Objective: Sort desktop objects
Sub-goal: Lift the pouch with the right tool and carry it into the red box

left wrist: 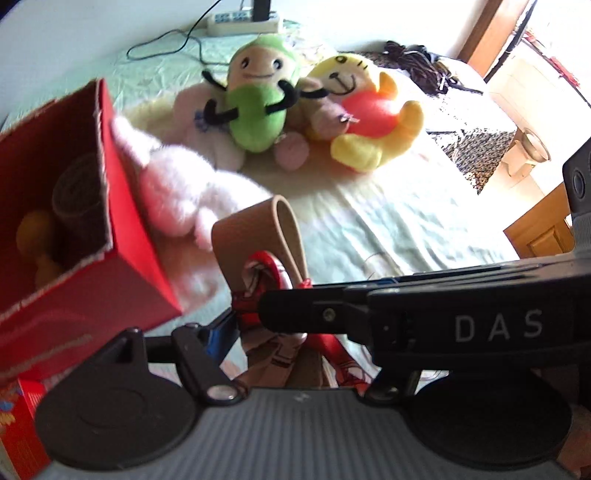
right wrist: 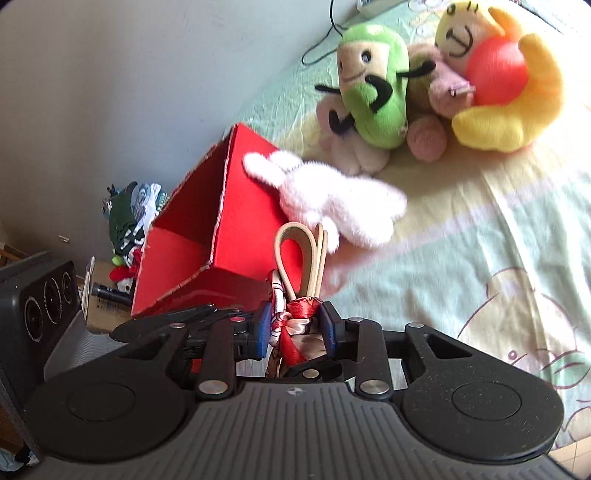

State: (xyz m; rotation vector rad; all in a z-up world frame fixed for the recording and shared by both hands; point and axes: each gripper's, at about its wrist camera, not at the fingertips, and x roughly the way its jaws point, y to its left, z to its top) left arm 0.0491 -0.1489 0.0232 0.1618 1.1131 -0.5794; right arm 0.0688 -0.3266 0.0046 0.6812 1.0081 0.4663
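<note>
A tan leather strap (left wrist: 255,236) (right wrist: 295,254), looped and tied up with a red patterned scarf (left wrist: 258,288) (right wrist: 295,317), hangs above the bed. My right gripper (right wrist: 295,328) is shut on the scarf knot, blue pads on both sides. In the left wrist view the right gripper (left wrist: 269,312) crosses from the right and hides one finger of my left gripper (left wrist: 291,325). The left gripper's blue pad (left wrist: 223,332) sits against the scarf. Just to the left stands an open red box (left wrist: 140,266) (right wrist: 243,221). It holds a dark roll (left wrist: 77,192) and something yellow (left wrist: 37,240).
A pink-white plush rabbit (left wrist: 177,192) (right wrist: 332,199) leans on the box. Green (left wrist: 258,99) (right wrist: 373,92) and yellow (left wrist: 373,110) (right wrist: 498,74) plush toys sit behind it on the bed sheet (right wrist: 461,258). A power strip (left wrist: 240,22) lies at the far edge. A black speaker (right wrist: 40,302) stands on the floor at left.
</note>
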